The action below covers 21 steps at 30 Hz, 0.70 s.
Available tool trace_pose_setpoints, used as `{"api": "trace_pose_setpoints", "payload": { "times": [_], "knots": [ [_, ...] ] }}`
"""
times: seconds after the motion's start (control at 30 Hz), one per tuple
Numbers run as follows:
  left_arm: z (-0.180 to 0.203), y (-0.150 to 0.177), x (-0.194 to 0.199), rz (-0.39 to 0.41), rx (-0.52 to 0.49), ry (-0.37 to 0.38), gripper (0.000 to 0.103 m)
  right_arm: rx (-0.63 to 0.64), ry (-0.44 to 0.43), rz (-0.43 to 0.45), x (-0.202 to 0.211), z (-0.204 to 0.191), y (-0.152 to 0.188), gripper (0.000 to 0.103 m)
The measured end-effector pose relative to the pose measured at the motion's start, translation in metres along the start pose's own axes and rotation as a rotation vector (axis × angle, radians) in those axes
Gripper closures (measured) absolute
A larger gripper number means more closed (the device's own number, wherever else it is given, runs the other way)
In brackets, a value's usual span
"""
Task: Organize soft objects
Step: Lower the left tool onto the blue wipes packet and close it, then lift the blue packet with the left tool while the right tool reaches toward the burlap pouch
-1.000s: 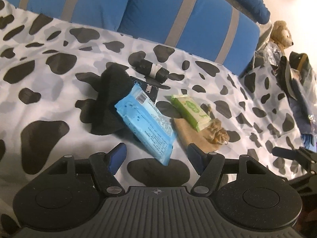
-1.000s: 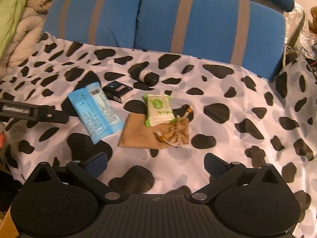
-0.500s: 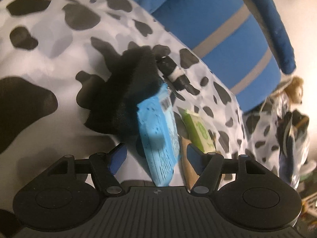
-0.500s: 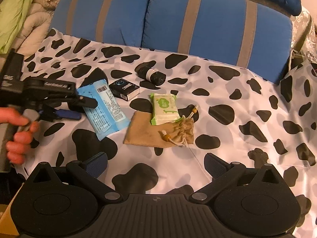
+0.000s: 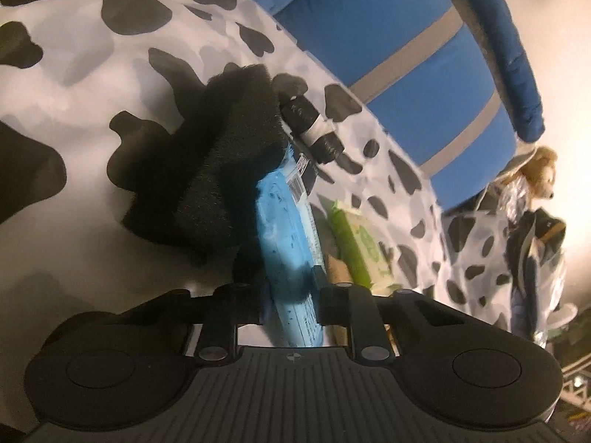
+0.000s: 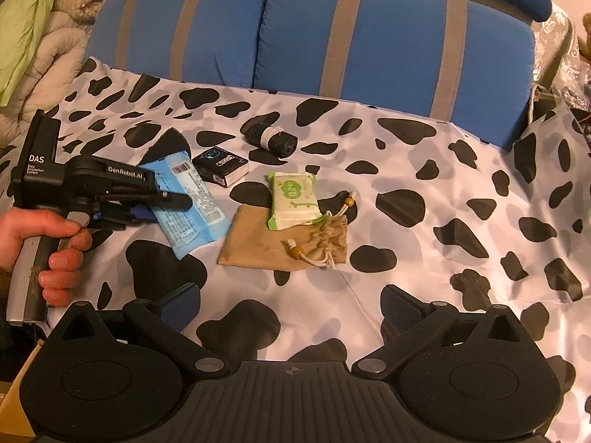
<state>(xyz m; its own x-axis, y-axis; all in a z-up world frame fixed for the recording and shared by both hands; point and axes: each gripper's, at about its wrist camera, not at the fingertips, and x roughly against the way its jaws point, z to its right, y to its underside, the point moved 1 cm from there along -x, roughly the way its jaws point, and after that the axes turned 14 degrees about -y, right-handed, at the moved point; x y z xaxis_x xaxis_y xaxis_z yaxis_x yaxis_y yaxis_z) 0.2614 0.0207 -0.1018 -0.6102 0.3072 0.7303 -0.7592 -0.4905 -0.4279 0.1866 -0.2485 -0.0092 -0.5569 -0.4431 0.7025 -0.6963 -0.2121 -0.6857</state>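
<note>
My left gripper [image 5: 290, 288] is closing, and its pads press both sides of the blue wipes pack [image 5: 284, 229], which stands on edge between them. In the right wrist view a hand holds that gripper [image 6: 166, 208] at the pack's [image 6: 192, 199] left end. A black fuzzy cloth [image 5: 221, 155] lies under and behind the pack. Nearby are a black roll with a white band [image 6: 271, 136], a small black box [image 6: 221, 160], a green tissue pack [image 6: 293, 199] and the tan drawstring pouch [image 6: 280, 243] it lies on. My right gripper [image 6: 291, 297] hangs open near the front edge, holding nothing.
Everything lies on a cow-print sheet [image 6: 443, 184]. Two blue cushions with grey stripes [image 6: 369, 37] stand along the back. Beige and green bedding [image 6: 33, 37] is piled at the far left. A stuffed bear [image 5: 539, 170] and bags sit off to the right.
The left gripper dropped toward the blue pack and rolled, then its jaws closed from wide open onto the pack. The right gripper stayed put.
</note>
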Motion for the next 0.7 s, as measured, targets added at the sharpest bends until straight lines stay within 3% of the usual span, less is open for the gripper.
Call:
{"api": "trace_pose_setpoints", "payload": {
  "times": [0.13,0.5,0.7],
  "knots": [
    [0.004,-0.002,0.009,0.034,-0.013,0.007,0.09,0.005,0.003,0.0,0.001,-0.001,0.0,0.0],
    [0.023,-0.002,0.033,0.08,-0.094,-0.022,0.091,0.022,0.003,-0.007,-0.004,-0.007,-0.003,0.0],
    [0.043,0.004,0.056,0.138,-0.262,-0.117,0.091,0.019,0.012,-0.016,-0.008,-0.008,-0.004,0.0]
  ]
}}
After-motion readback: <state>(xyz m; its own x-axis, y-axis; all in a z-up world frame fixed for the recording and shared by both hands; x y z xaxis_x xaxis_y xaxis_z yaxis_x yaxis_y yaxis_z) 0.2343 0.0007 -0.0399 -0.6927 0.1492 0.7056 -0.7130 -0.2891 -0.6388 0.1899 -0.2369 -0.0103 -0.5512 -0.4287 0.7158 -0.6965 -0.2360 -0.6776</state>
